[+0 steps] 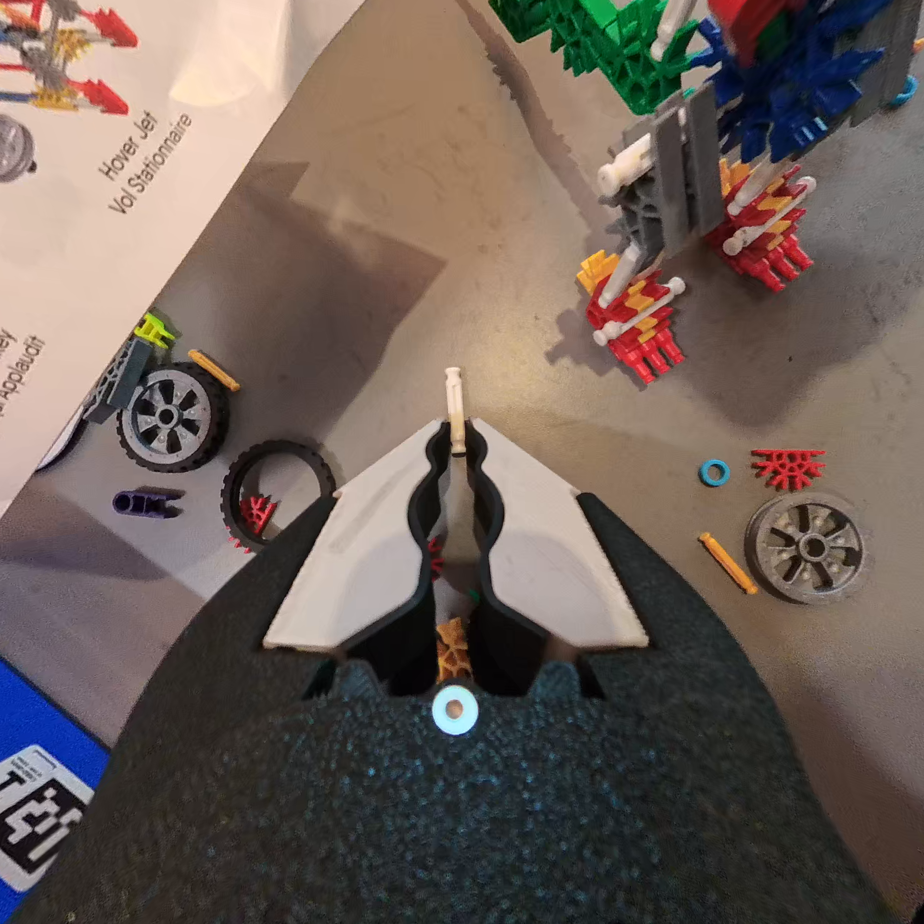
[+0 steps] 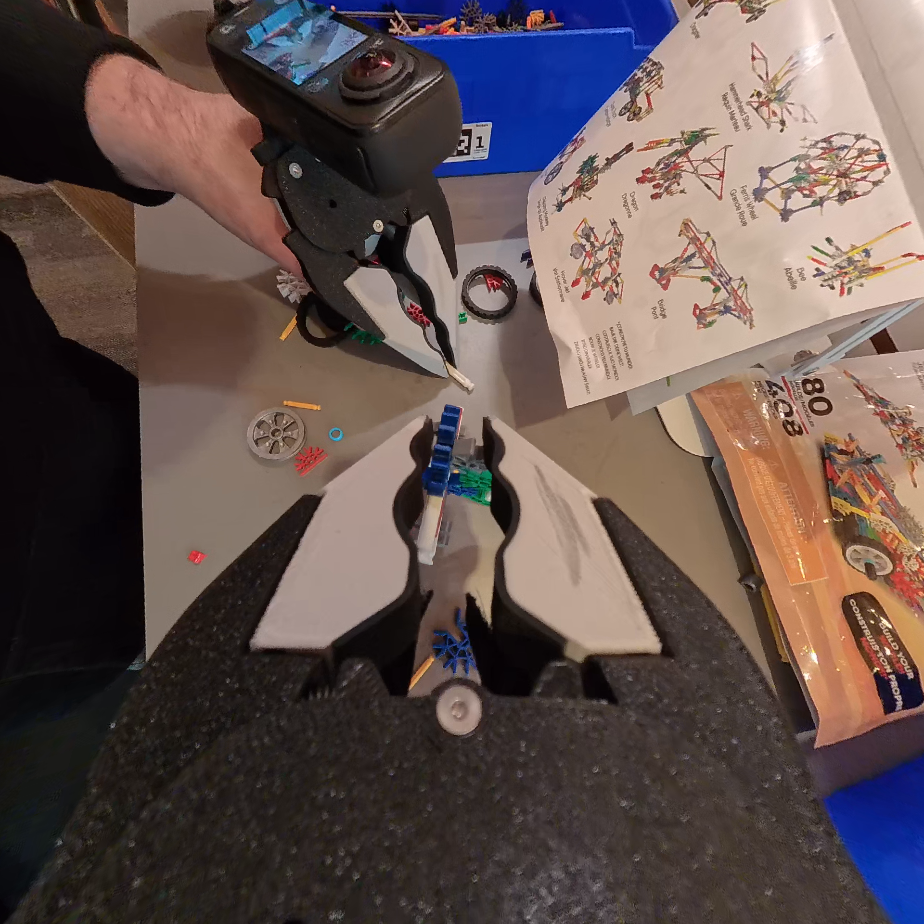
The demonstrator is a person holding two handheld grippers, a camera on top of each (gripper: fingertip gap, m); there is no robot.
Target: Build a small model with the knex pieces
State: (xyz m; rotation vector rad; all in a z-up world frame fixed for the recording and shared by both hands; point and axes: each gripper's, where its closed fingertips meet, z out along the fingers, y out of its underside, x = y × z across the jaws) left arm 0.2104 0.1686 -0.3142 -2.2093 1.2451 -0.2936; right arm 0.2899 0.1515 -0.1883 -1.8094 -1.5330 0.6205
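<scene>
**— What has your left gripper (image 1: 455,425) got?**

— A white rod (image 1: 452,395). My jaws there are closed right down on its rear half, and the front half pokes out past the tips. I judge the grip sits that far back to leave the rod's notched end bare.

**— And the right one?**

— My right gripper (image 2: 455,425) has the toy model (image 2: 442,465), a cluster of blue, green, grey and red pieces. Those jaws stand a narrow way apart, closed only as far as the model lets them. Its blue stack presses against one finger. By the shadow under its red feet in the left wrist view, I take it to be lifted off the bench (image 1: 400,175). The rod's tip is just beside the model, not touching it.

**— Why is so much lying around?**

— Those are loose parts, spread flat within reach, I'd say. There's a wheel (image 1: 172,417), a bare tyre (image 1: 277,487), a grey hub (image 1: 807,547), an orange rod (image 1: 727,562) and a blue ring (image 1: 714,471). The instruction sheet (image 2: 700,200) stands propped beside them, facing me.
</scene>
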